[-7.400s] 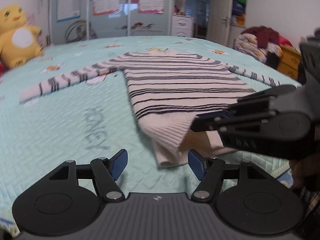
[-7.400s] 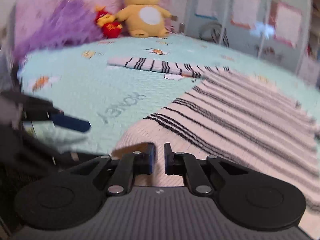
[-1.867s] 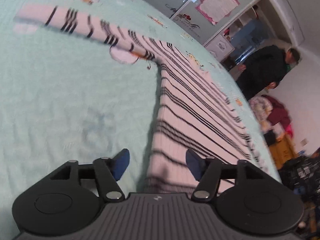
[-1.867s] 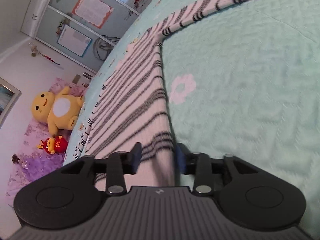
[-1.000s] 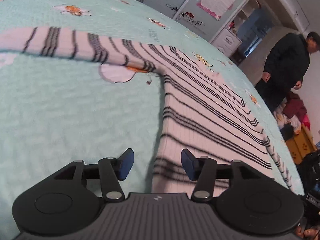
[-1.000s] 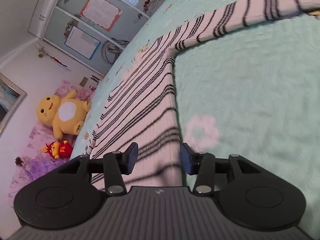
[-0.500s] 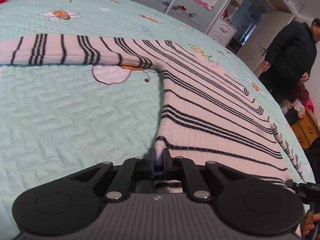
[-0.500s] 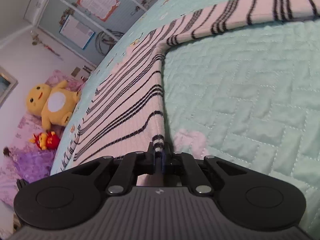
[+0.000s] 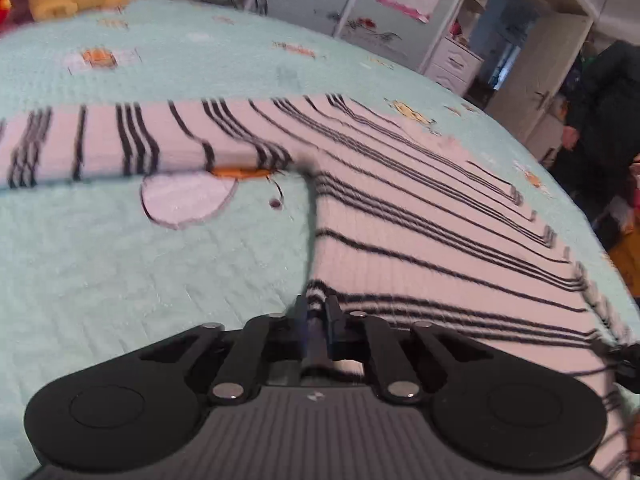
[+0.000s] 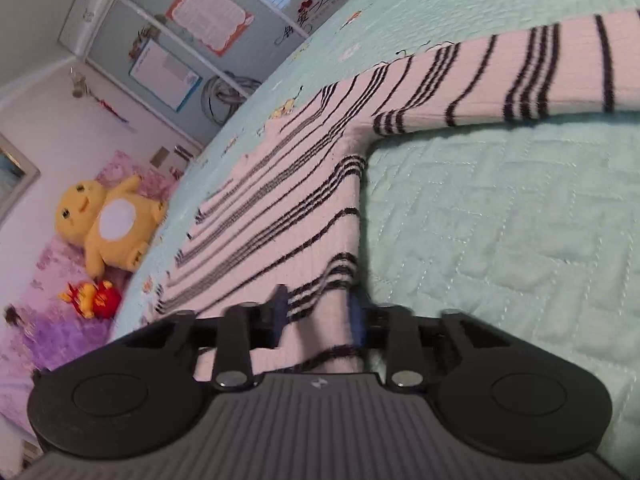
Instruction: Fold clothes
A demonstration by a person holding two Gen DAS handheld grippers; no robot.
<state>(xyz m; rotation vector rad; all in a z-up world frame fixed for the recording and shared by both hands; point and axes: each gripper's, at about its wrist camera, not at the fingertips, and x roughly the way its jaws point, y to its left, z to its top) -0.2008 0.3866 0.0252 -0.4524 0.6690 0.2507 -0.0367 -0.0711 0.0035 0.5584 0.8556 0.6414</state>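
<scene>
A pale pink sweater with black stripes (image 9: 420,240) lies flat on a mint quilted bedspread (image 9: 120,260), one sleeve (image 9: 120,144) stretched out to the left. My left gripper (image 9: 316,312) is shut on the sweater's left side edge, below the armpit. In the right wrist view the sweater (image 10: 280,208) runs away from me, its other sleeve (image 10: 520,80) reaching right. My right gripper (image 10: 318,312) stands open, fingers a little apart, with the sweater's right side edge lying between them.
The bedspread (image 10: 500,220) spreads wide on both outer sides of the sweater. A yellow plush toy (image 10: 108,220) and a small red toy (image 10: 92,296) sit at the bed's head. A person in dark clothes (image 9: 600,112) stands by the doorway beyond the bed.
Half a second ago both grippers were shut on the sweater's side edges. The right gripper's fingers have since parted. The left one stays shut and has shifted slightly.
</scene>
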